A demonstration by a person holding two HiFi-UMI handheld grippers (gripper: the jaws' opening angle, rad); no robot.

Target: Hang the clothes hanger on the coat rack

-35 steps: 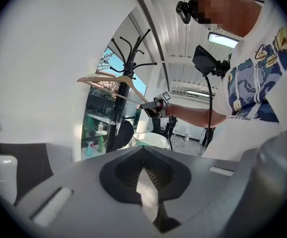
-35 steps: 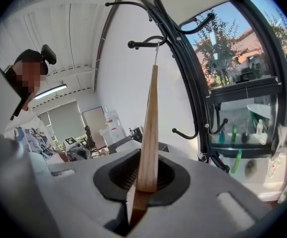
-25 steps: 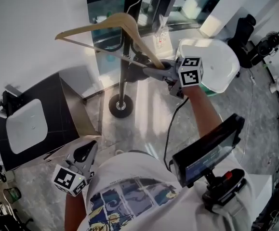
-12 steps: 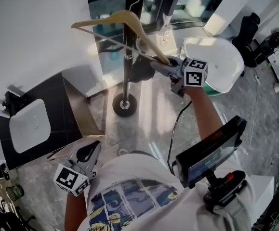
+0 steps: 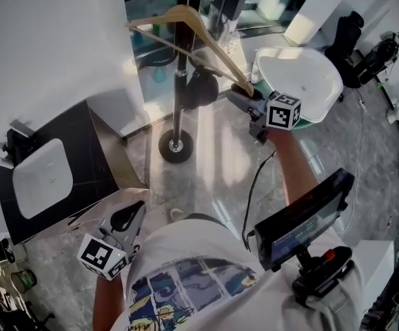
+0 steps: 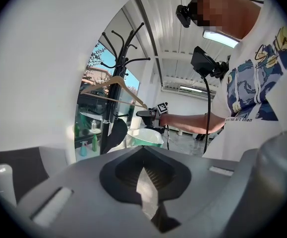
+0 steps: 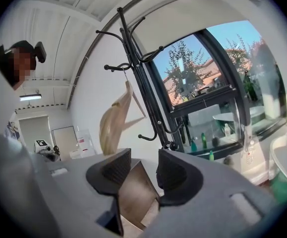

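A light wooden clothes hanger (image 5: 185, 29) hangs by its metal hook from an upper arm of the black coat rack (image 5: 179, 81). My right gripper (image 5: 246, 101) sits just below the hanger's lower right end. In the right gripper view the hanger (image 7: 114, 119) dangles beyond the left jaw while the rack (image 7: 138, 73) rises behind it. The right gripper (image 7: 144, 162) has its jaws opening, and only the wall shows between them. My left gripper (image 5: 120, 223) is low by the person's side, its jaws (image 6: 143, 155) meeting, empty.
A white tub (image 5: 302, 81) stands right of the rack's round base (image 5: 175, 145). A black cabinet with a white box (image 5: 37, 178) sits to the left. A dark window with bottles (image 7: 202, 143) is behind the rack. A screen unit (image 5: 302, 216) hangs at the person's waist.
The hanger swung round as its hook settled on the rack arm. My right gripper moved right and down, and its jaws opened off the hanger's end. The left gripper stayed put.
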